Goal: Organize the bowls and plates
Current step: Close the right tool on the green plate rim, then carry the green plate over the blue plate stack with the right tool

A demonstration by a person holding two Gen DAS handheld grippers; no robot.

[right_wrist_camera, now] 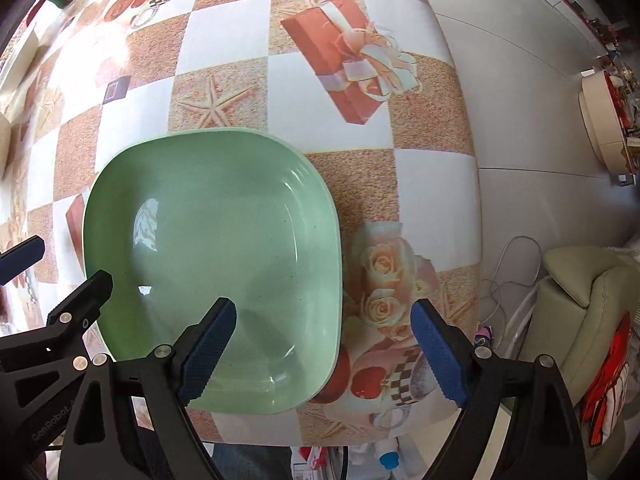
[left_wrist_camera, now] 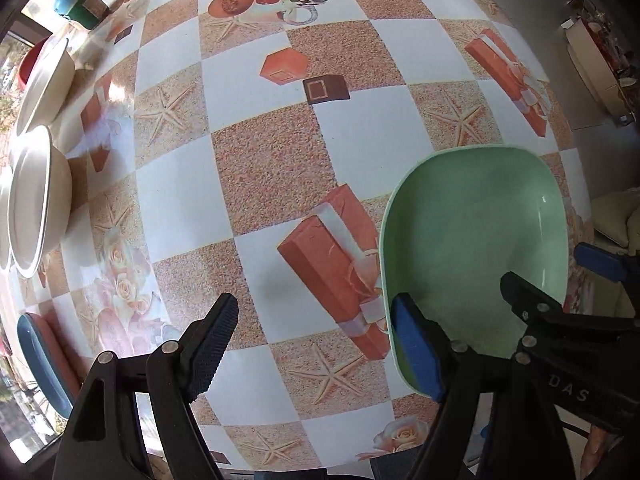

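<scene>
A pale green bowl (right_wrist_camera: 212,268), squarish with rounded corners and empty, sits upright on the bench (right_wrist_camera: 436,184) near its front right corner. The bench is covered by a checkered cloth printed with starfish, gift boxes, roses and cups.

The right claw (right_wrist_camera: 324,344) hangs over the bowl's right rim, pointing down. Its jaws stand wide apart: one blue-padded finger (right_wrist_camera: 208,344) is above the inside of the bowl, the other above the cloth just to the right of the rim. Nothing is clamped between them, and whether a pad touches the bowl cannot be told.

The left claw (left_wrist_camera: 316,340) hangs beside the bowl's left edge, also pointing down, jaws wide apart and holding nothing. Its right finger (left_wrist_camera: 416,348) overlaps the bowl's left rim in the left wrist view, and its other finger is over bare cloth. In that view the bowl (left_wrist_camera: 476,240) lies at the lower right, with the tips of the right claw reaching in over it.

Well apart from the bowl, along the far left edge of the bench, stand white bowls (left_wrist_camera: 40,200), a white plate (left_wrist_camera: 48,80) with something red behind it, a teal jar (left_wrist_camera: 78,2), and a blue plate (left_wrist_camera: 40,356).

Beyond the bench to the right are a grey tiled floor (right_wrist_camera: 520,92), a pale green sofa (right_wrist_camera: 588,292) with a red and white cushion, and a white cable.
</scene>
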